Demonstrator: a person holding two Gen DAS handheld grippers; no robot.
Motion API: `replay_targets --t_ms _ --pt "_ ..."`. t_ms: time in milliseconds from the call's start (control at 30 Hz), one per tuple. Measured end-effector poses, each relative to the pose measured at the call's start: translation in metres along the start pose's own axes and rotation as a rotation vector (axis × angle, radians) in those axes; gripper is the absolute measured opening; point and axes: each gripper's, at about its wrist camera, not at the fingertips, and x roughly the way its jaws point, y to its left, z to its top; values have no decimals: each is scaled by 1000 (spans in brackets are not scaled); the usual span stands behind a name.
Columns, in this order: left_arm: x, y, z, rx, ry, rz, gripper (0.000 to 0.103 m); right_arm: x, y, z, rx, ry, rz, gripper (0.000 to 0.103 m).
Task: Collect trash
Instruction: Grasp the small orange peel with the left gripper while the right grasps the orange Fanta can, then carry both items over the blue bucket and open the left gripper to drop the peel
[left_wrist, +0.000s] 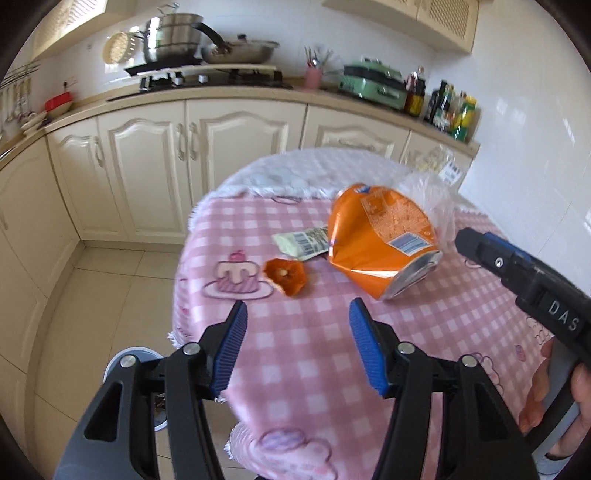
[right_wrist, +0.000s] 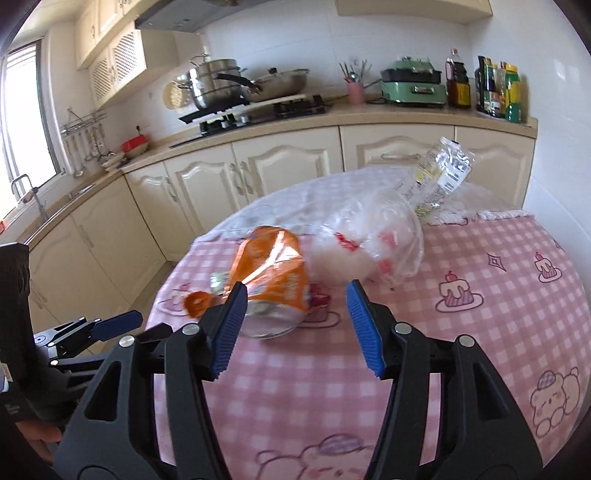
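Observation:
A crushed orange can (left_wrist: 380, 243) lies on its side on the pink checked tablecloth (left_wrist: 295, 350). Left of it are a piece of orange peel (left_wrist: 286, 277) and a pale wrapper (left_wrist: 303, 242) with a barcode. Behind the can sits a crumpled clear plastic bag (left_wrist: 432, 195). My left gripper (left_wrist: 298, 306) hovers open over the cloth, short of the peel and can, with nothing between its fingers. My right gripper (right_wrist: 297, 290) is also open and empty, with the can (right_wrist: 273, 273) just beyond its left finger. The bag (right_wrist: 369, 243) and a clear labelled wrapper (right_wrist: 439, 173) lie further back.
Cream cabinets and a counter (right_wrist: 332, 118) with a stove, pots, a green appliance and bottles run behind the table. Tiled floor (left_wrist: 103, 280) lies left of the table edge. A white round object (left_wrist: 136, 354) stands on the floor below my left gripper. A hand (left_wrist: 554, 406) holds the right gripper's handle.

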Motion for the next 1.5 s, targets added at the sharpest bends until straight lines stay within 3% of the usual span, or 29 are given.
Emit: replay_targets --t_ms 100,167,300,333,400,800,833,867,1200,1500 --pt "24 -8 8 30 39 36 56 12 -5 2 23 22 22 58" --pt "34 -9 12 32 63 41 43 18 -7 5 28 33 24 58" --pt "52 -7 20 38 94 62 35 28 -9 8 46 49 36 58" --pt "54 -7 22 45 94 75 20 30 -9 9 51 54 40 58" --pt "55 -4 25 39 91 64 13 34 -10 10 66 71 67 58" --pt "13 3 17 24 -3 -33 12 67 2 20 77 197 156 56" --pt "10 3 16 27 -7 -36 12 67 5 19 52 192 140 42" --pt "7 2 15 27 -13 -38 12 64 7 20 37 182 133 37" --pt "-25 10 8 4 -73 -75 12 32 42 14 -111 79 41 25" --pt "-48 19 2 -18 -114 -97 12 21 70 12 -208 49 4 19"
